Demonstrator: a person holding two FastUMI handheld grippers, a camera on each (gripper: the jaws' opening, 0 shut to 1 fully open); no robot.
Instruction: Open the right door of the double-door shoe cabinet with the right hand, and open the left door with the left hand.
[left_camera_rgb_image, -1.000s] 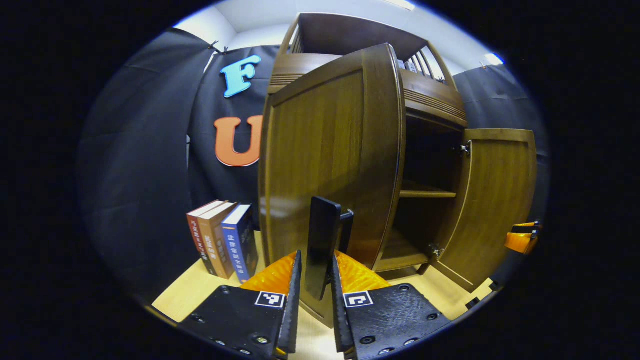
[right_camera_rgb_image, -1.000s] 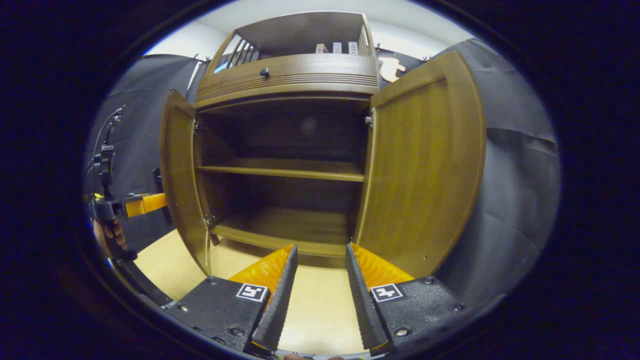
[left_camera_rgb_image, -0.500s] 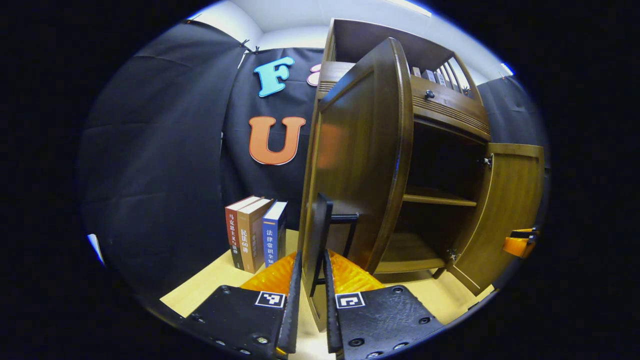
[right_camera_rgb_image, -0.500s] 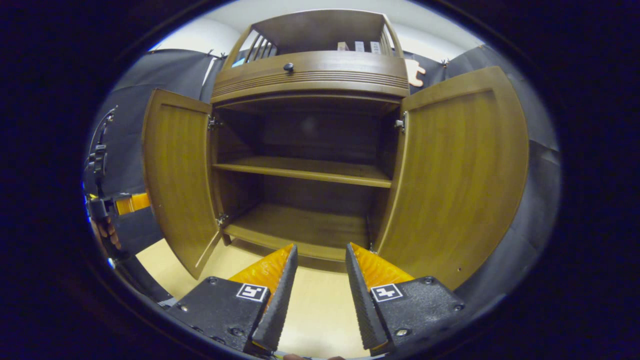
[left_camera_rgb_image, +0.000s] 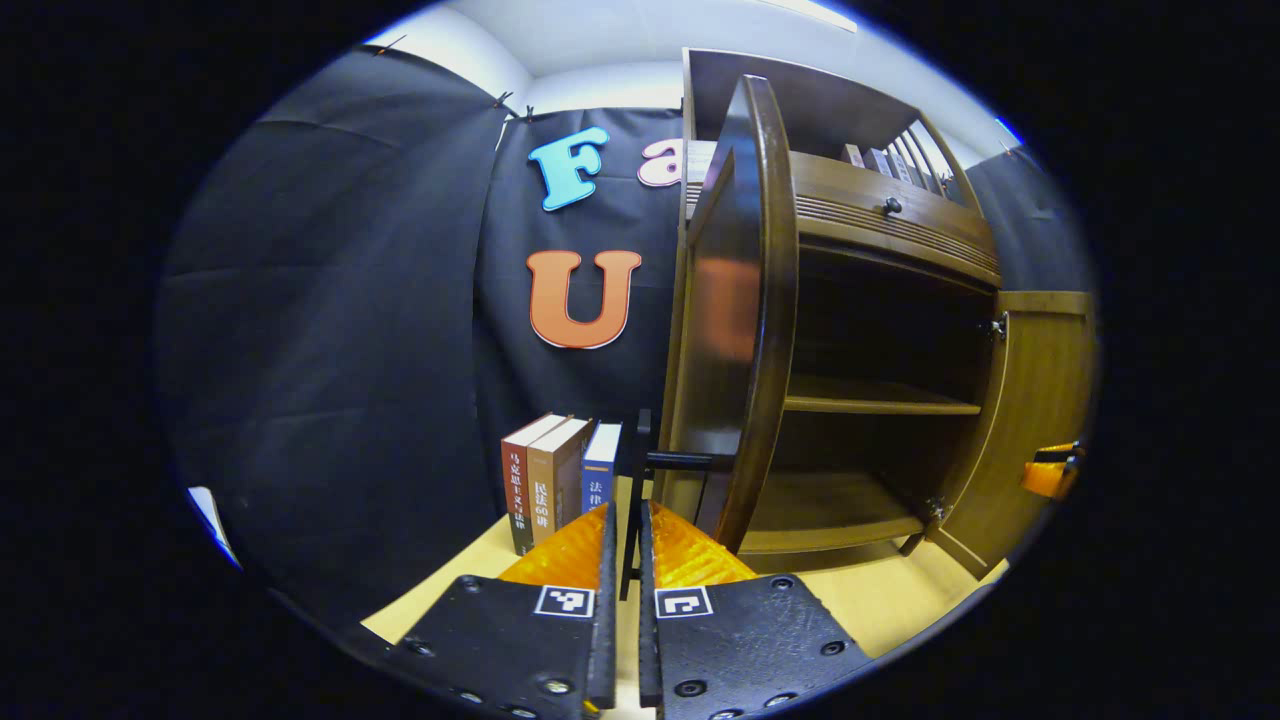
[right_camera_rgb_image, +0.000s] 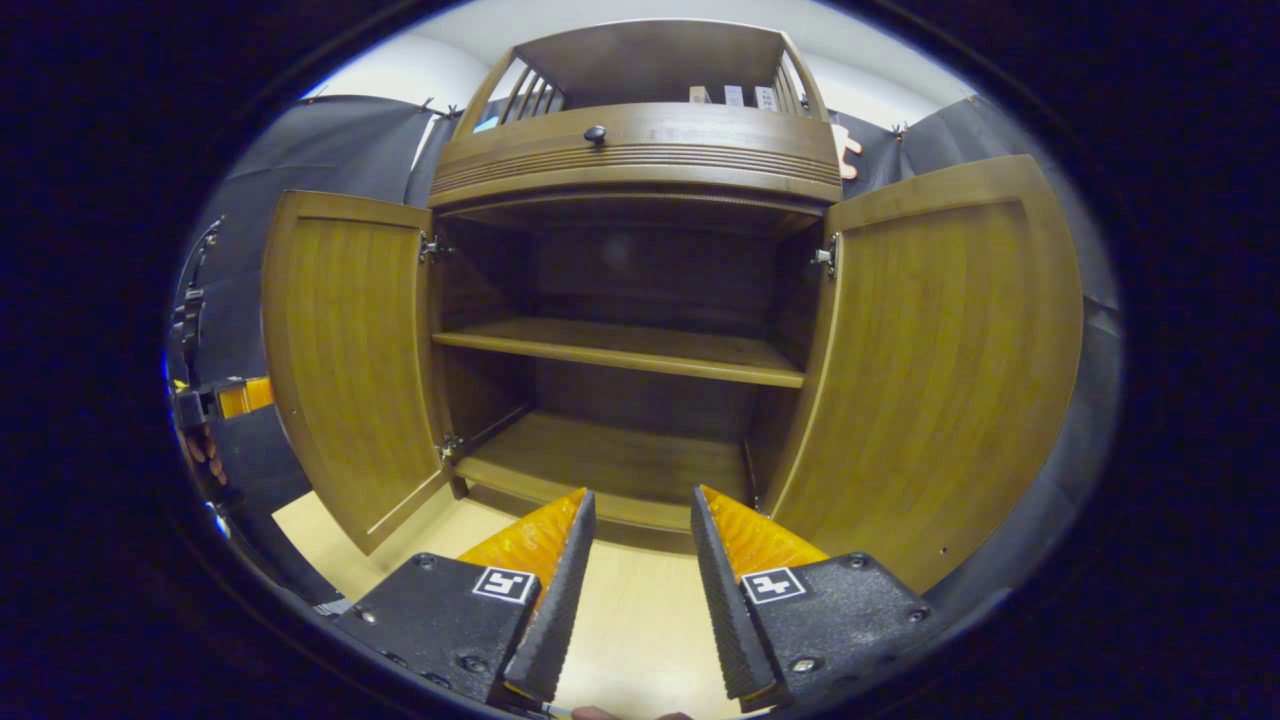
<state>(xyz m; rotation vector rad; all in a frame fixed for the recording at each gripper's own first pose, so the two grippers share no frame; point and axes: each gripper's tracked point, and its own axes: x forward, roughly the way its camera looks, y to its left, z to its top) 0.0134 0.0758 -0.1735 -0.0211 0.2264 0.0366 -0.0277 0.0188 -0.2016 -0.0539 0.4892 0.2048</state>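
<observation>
the left gripper (left_camera_rgb_image: 624, 560) is clamped on the dark handle (left_camera_rgb_image: 640, 470) of the shoe cabinet's left door (left_camera_rgb_image: 735, 330), which stands wide open beside three upright books (left_camera_rgb_image: 558, 480). the right gripper (right_camera_rgb_image: 625, 560) hangs unclenched, holding nothing, before the open right door (right_camera_rgb_image: 940, 370).

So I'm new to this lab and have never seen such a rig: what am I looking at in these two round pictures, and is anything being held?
A person holds a two-finger gripper in each hand; a fisheye camera rides on each. The left gripper view looks along the left gripper, whose fingers are closed on the slim dark bar handle of the brown wooden cabinet's left door, swung wide open. Three upright books stand on the pale wooden tabletop. The right gripper view faces the open cabinet from the front: the right gripper is open and holds nothing, the right door stands open, and both shelves look bare.
</observation>
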